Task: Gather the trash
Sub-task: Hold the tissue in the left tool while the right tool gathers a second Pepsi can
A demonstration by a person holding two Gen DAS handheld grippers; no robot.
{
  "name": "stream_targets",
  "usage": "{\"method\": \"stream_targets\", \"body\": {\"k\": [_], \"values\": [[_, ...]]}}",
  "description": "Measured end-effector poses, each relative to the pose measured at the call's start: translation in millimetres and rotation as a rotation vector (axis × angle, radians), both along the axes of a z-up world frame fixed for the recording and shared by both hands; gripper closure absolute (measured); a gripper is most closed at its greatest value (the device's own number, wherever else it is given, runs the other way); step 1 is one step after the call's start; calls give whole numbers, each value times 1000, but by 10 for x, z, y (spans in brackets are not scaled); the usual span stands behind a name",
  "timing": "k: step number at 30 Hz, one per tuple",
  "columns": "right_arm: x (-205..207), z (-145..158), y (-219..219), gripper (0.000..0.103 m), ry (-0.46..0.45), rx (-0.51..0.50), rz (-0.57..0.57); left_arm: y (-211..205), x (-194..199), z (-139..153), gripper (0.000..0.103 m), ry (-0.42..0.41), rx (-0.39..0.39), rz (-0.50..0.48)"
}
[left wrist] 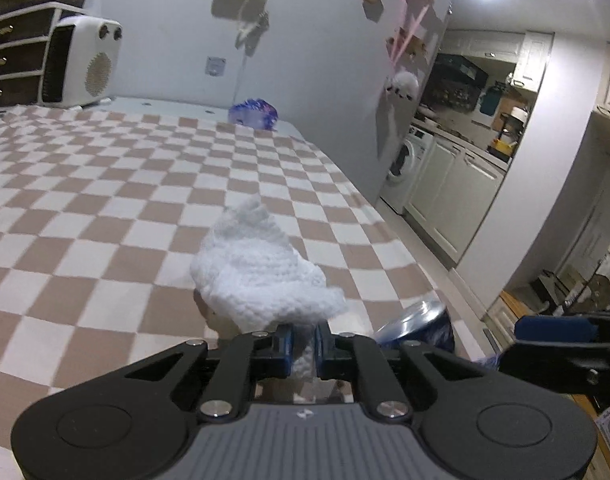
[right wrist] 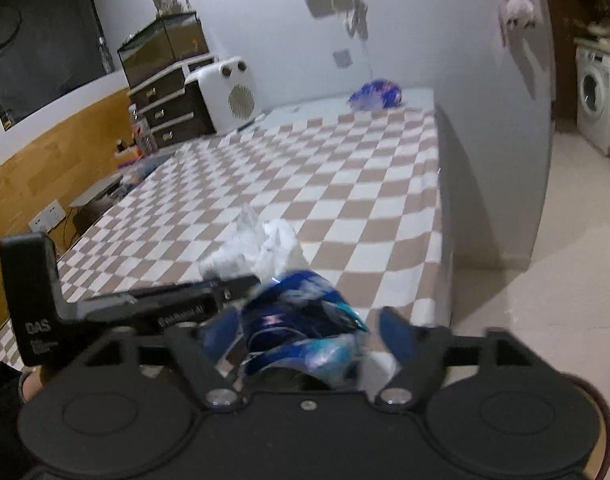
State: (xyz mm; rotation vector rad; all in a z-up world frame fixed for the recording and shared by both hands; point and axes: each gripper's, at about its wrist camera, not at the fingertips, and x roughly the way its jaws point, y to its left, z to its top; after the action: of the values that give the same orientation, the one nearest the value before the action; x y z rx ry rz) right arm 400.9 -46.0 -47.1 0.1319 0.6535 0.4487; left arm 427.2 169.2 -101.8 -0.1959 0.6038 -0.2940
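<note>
The left gripper [left wrist: 303, 346] is clenched on a crumpled white tissue [left wrist: 261, 276], held above the near part of the checkered cloth [left wrist: 105, 200]; its side, seen from the right wrist, reads "DAS". Just right of it, the right gripper [right wrist: 309, 332] stands released, fingers [right wrist: 397, 328] spread either side of a crumpled blue wrapper [right wrist: 301, 332]; contact cannot be judged. A second blue wrapper [right wrist: 377, 94] lies at the cloth's far edge, right of a white heater [right wrist: 227, 92].

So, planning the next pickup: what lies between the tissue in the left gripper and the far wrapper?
Only bare checkered cloth between the tissue and the far wrapper, as the left wrist view shows.
</note>
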Motion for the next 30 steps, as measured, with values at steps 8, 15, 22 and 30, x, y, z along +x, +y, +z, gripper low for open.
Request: {"method": "stream_targets", "body": {"k": [8,15,22,30], "values": [[-264,-112,197,17,-78,-249,91,20,-15,4,92,-3,-33,-6],[-242,-157,135,17,-125,-413,0,-120,-76,59,94,-22,3,-85],[-50,-128,-120,21,-68,-361,-111,17,-67,131,95,7,-10,-45],[64,45,2,15,130,-23,-209,261,-191,309,96,14,51,8]]}}
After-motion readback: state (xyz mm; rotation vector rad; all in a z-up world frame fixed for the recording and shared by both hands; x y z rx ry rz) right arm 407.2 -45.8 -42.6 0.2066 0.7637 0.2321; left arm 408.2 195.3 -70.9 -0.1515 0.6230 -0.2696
